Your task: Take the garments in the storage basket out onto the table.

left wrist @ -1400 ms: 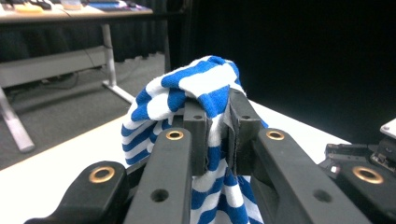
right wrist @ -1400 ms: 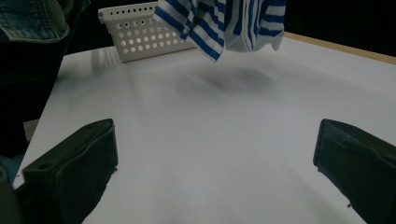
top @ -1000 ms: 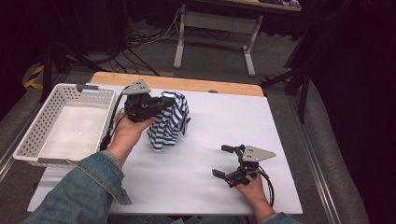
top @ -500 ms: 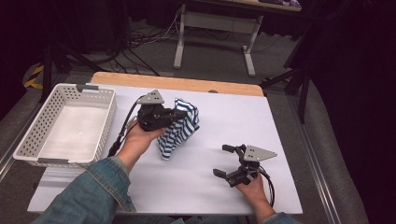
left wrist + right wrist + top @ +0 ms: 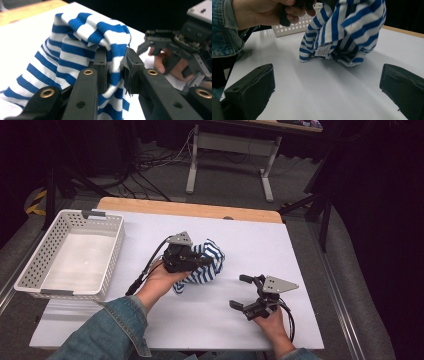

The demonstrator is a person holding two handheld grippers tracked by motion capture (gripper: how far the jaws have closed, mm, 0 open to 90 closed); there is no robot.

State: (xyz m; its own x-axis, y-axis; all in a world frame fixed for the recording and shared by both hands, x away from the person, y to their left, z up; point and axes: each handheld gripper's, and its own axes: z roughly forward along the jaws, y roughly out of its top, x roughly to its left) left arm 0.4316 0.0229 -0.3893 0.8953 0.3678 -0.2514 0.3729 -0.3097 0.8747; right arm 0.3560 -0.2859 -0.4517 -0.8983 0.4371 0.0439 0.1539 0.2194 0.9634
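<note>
Near the table's middle, the left gripper [image 5: 199, 261], its jaws just easing apart, pinches the striped garment [image 5: 210, 265] hanging onto the white sheet, while the open-jawed right gripper [image 5: 245, 292] waits just right of it.

Your striped cloth [image 5: 206, 265] looks soft knit; basket [image 5: 35, 270] perforated matt plastic; surface [image 5: 200, 315] smooth matt white, wooden far edge.

The print on the small white label [image 5: 323, 50] sewn to the blue-and-white striped garment [image 5: 347, 27] is too small to read. The right gripper view's top edge cuts off the garment and the left hand [image 5: 269, 12].
</note>
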